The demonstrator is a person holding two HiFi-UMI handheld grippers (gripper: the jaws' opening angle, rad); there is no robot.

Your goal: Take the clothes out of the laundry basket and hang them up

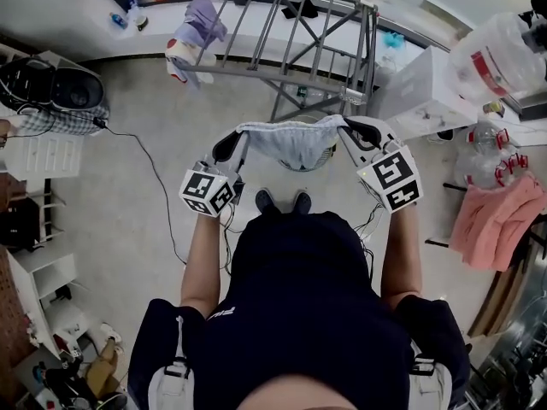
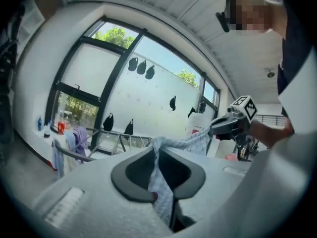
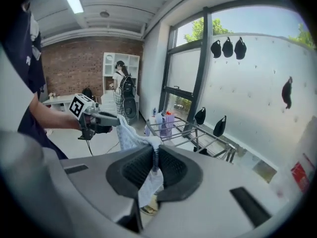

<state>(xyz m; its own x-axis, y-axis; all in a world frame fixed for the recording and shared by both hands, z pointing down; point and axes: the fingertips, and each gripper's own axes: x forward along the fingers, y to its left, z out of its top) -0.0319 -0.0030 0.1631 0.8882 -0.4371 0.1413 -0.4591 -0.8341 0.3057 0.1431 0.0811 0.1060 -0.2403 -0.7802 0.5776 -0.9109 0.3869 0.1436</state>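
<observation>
Blue garment [image 1: 291, 143], long axis sideways, ends clamped by left tool [image 1: 238, 137], right tool [image 1: 346, 128]

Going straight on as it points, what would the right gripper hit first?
Probably the grey metal drying rack, just beyond the pale blue cloth held by the right gripper; depth is unclear.

Head view looks steeply down. Left gripper view faces the right gripper [image 2: 214, 129], right gripper view the left gripper [image 3: 115, 120]; all 3 share the drying rack [image 1: 282, 76].

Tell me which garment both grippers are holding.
The pale blue garment, stretched between them; the lavender garment hangs on the rack, the pink garment sits aside.
</observation>
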